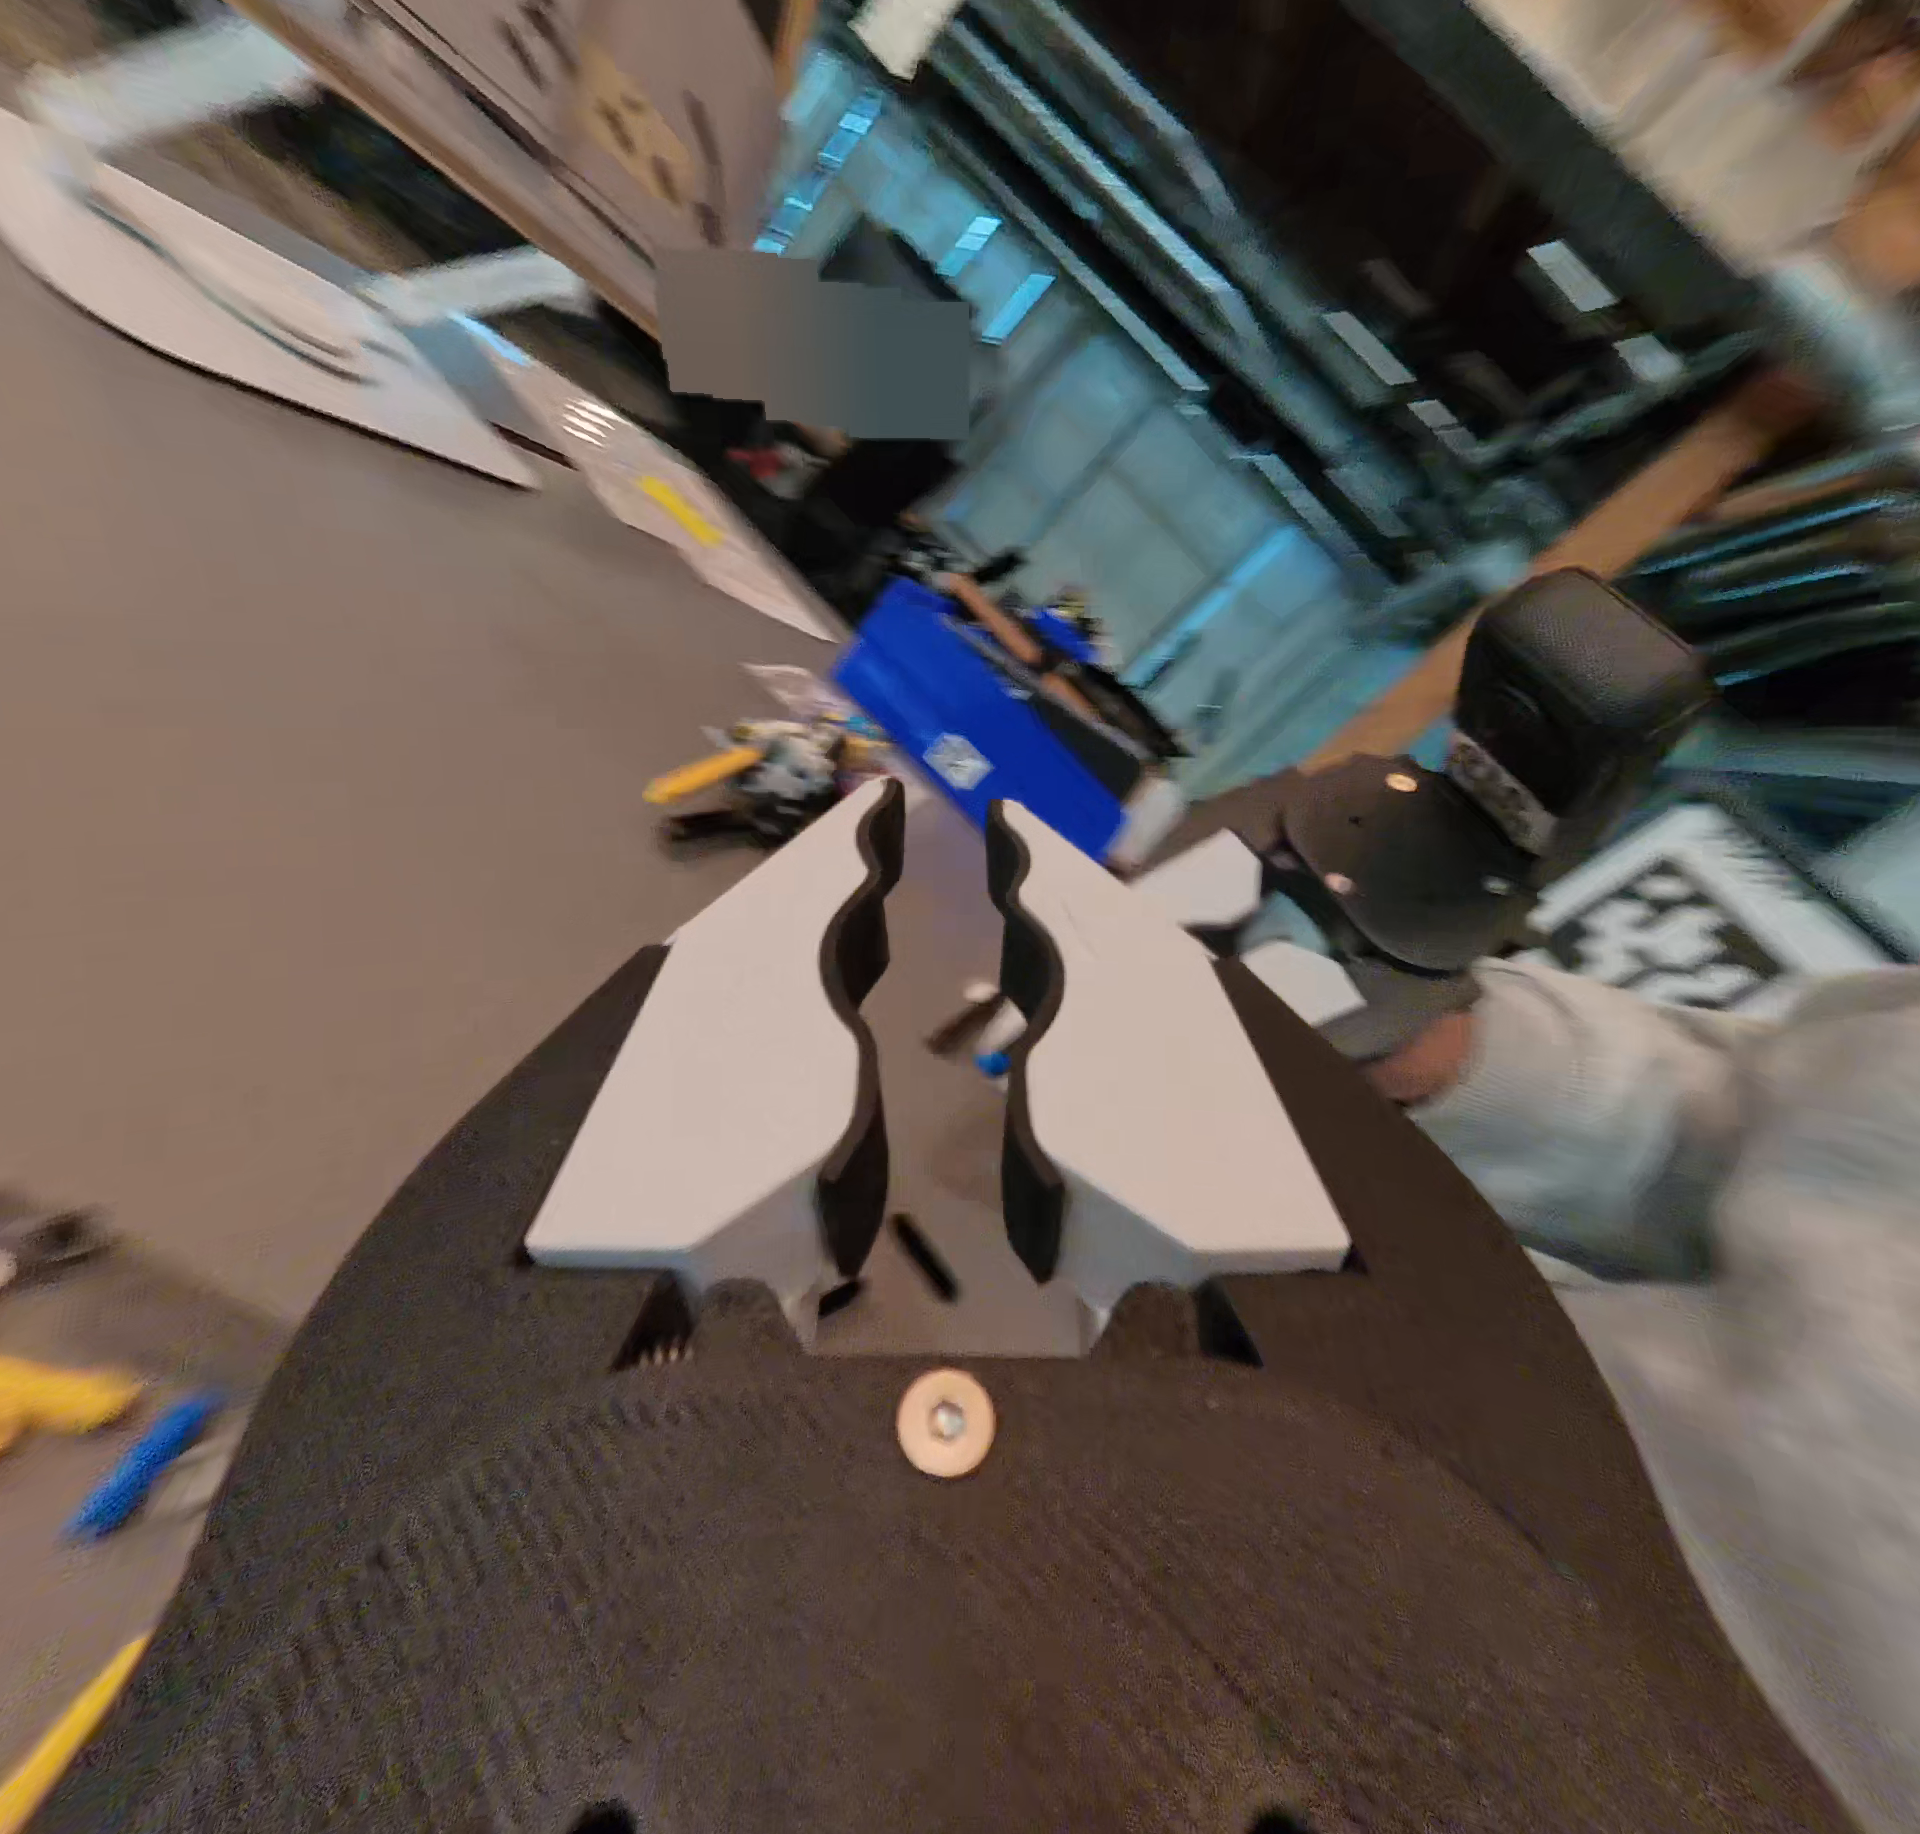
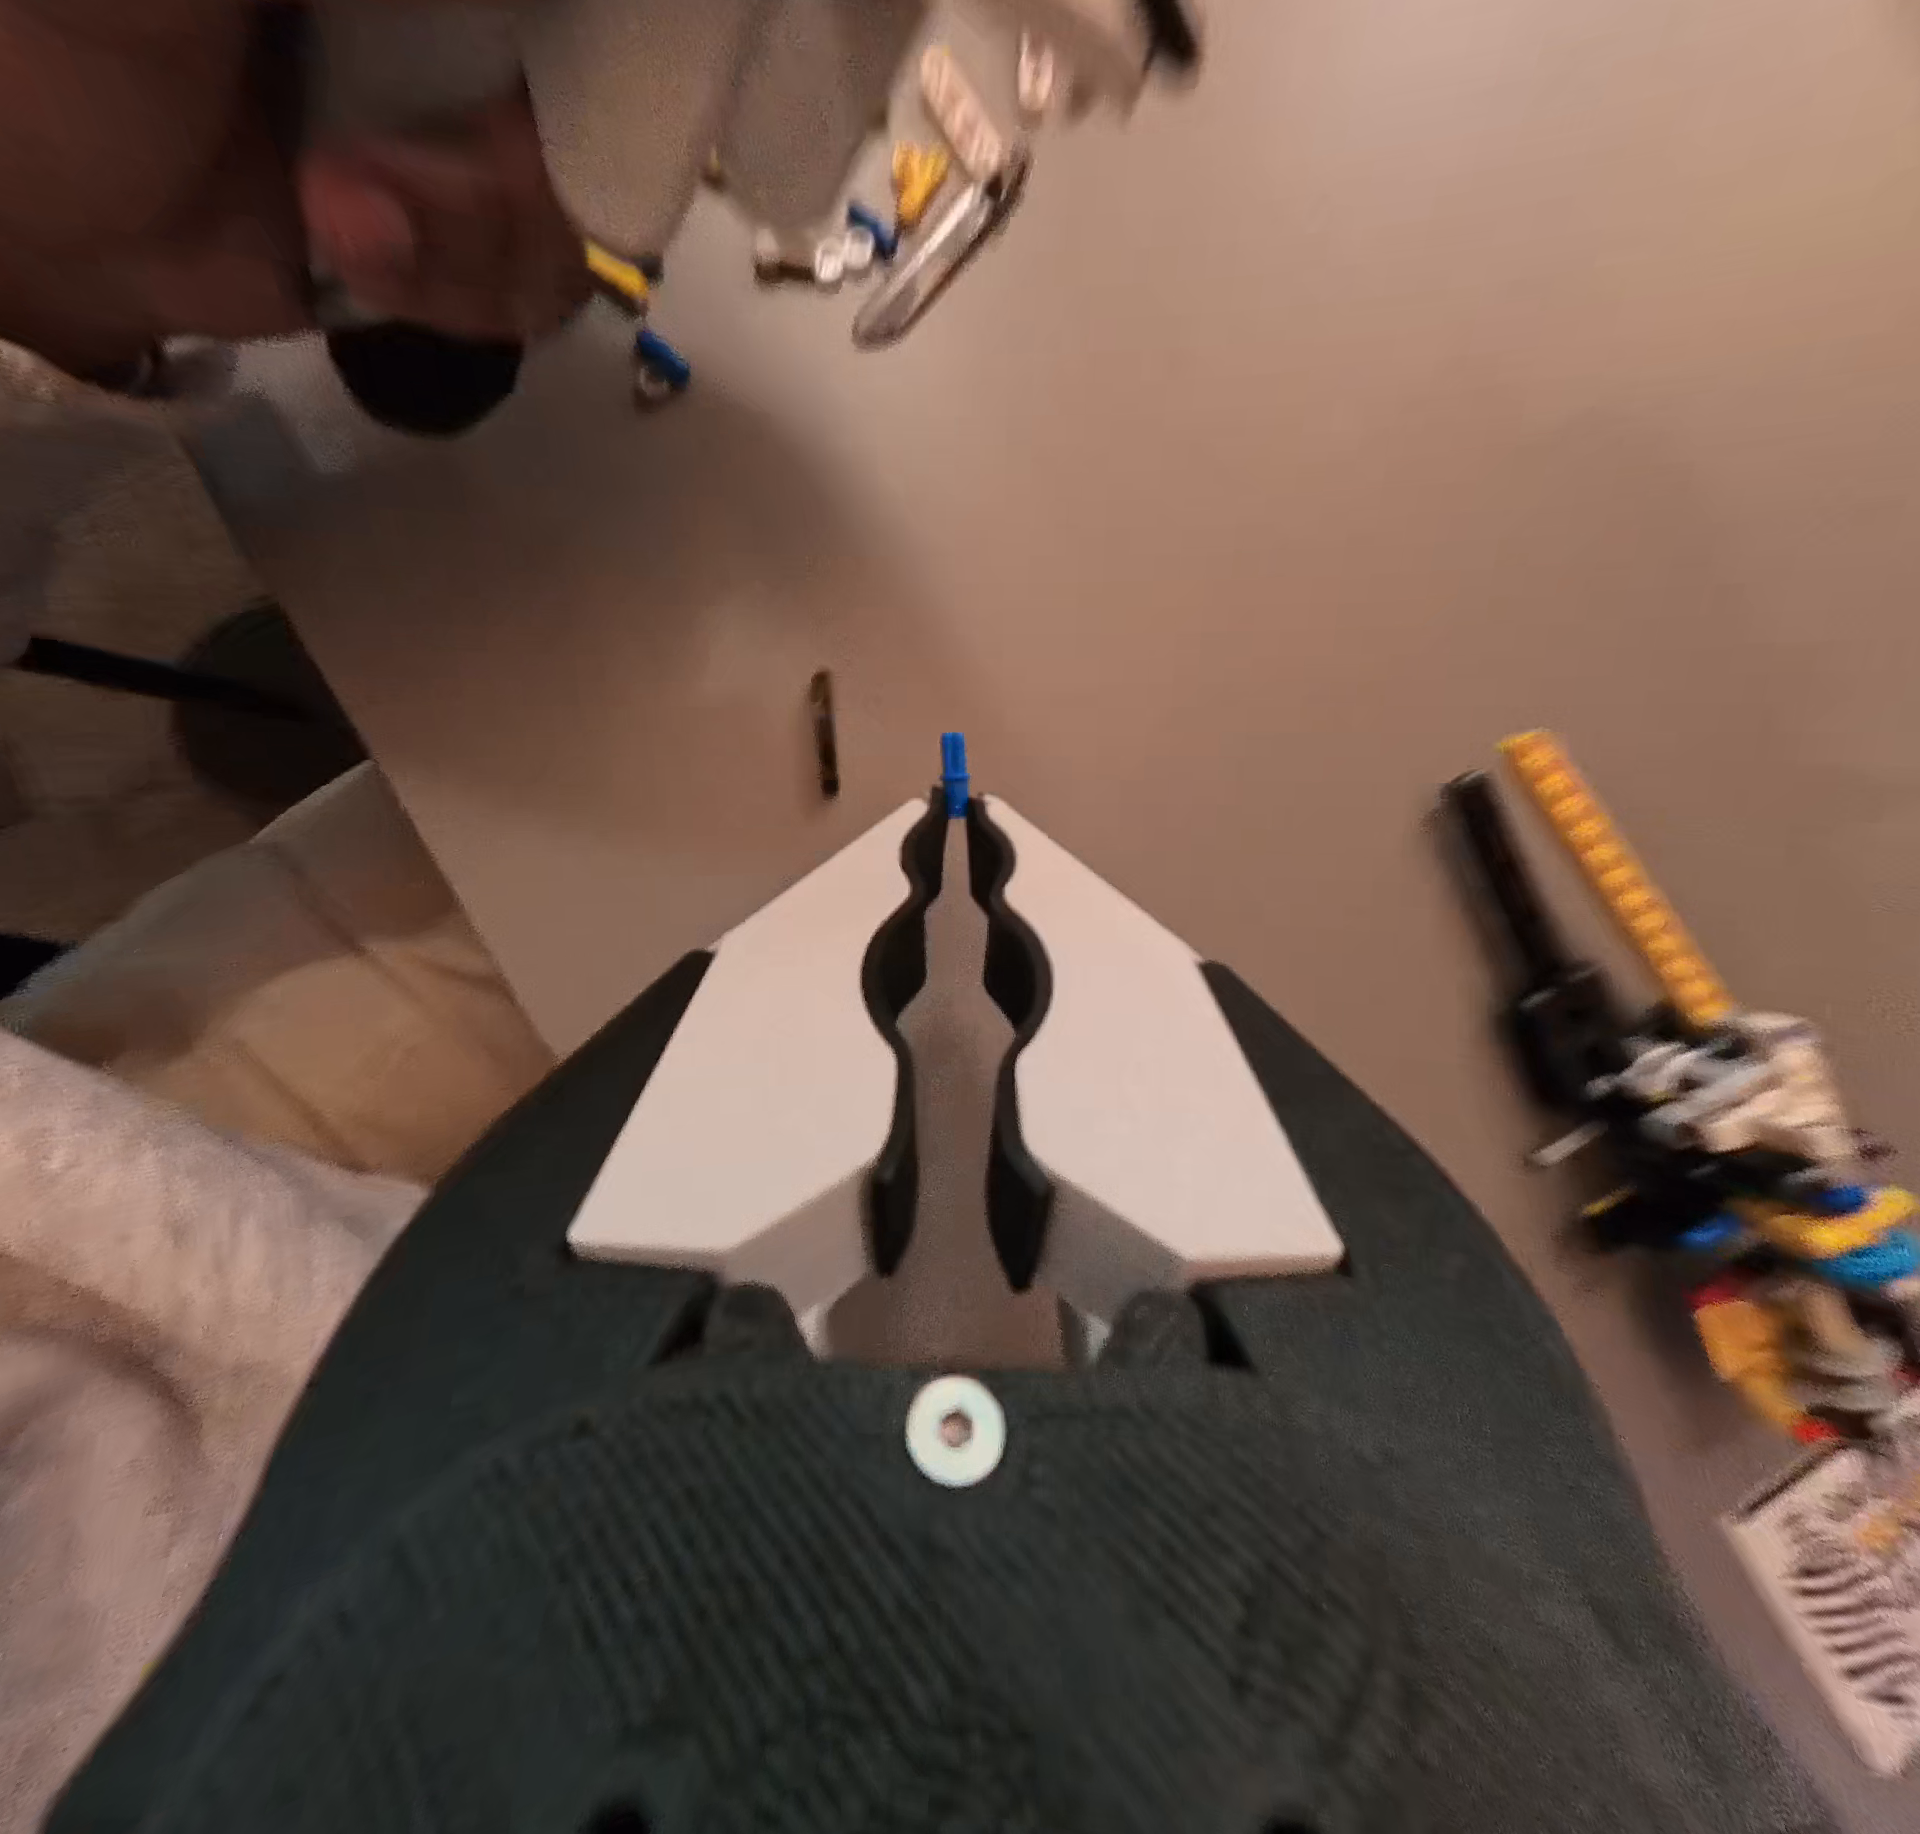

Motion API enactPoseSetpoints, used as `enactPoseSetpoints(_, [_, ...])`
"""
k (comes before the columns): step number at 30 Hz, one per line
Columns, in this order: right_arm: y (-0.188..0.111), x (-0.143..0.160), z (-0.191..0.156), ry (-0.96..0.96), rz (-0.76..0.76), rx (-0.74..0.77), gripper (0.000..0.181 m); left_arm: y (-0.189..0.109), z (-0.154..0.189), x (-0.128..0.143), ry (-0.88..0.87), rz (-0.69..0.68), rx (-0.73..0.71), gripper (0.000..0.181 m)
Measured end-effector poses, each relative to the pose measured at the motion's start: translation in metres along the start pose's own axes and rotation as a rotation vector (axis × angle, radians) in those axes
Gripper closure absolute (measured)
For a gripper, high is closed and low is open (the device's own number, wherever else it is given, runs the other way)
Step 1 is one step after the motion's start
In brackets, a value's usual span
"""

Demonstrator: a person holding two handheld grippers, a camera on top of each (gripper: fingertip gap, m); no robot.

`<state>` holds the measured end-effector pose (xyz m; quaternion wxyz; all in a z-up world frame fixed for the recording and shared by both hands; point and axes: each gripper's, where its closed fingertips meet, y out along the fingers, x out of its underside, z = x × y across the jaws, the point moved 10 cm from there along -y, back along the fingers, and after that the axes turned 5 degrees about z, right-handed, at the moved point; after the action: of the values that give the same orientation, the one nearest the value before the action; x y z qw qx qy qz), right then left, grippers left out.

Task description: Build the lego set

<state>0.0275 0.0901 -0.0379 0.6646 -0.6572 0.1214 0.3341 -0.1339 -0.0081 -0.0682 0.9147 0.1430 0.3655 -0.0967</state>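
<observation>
On table (image 2: 1351, 434): half-built model (image 2: 1704, 1109) lain at right, well apart from both grippers.
Left gripper (image 1: 940, 818): jaws parted, nothing held, raised over table.
Right gripper (image 2: 954, 808): tips pinched on blue pin (image 2: 953, 761), pin poking forward.
Risk: pin gripped only at tips, likely twisted or dropped if jolted.
Loose black axle (image 2: 824, 733): just beside pin, could be knocked.

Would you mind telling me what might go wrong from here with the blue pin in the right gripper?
1. The right gripper pinches the blue pin only at its very tips, so it may twist or pop out.
2. A dropped pin could roll off among the loose parts on the table.
3. The left gripper is open and empty, so the model lies unsteadied.
</observation>
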Motion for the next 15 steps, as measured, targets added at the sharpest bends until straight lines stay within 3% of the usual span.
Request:
enactPoseSetpoints(4, [-0.023, -0.018, -0.002, -0.15, 0.158, 0.054, 0.178, 0.01, 0.005, 0.007, -0.191, -0.012, 0.265, 0.162])
enactPoseSetpoints(12, [-0.052, -0.034, -0.004, -0.166, 0.318, 0.04, 0.178, 0.023, 0.027, 0.017, -0.093, -0.128, 0.377, 0.159])
enactPoseSetpoints(15, [-0.057, -0.034, -0.005, -0.18, 0.337, 0.05, 0.178, 0.023, 0.032, 0.016, -0.101, -0.115, 0.433, 0.177])
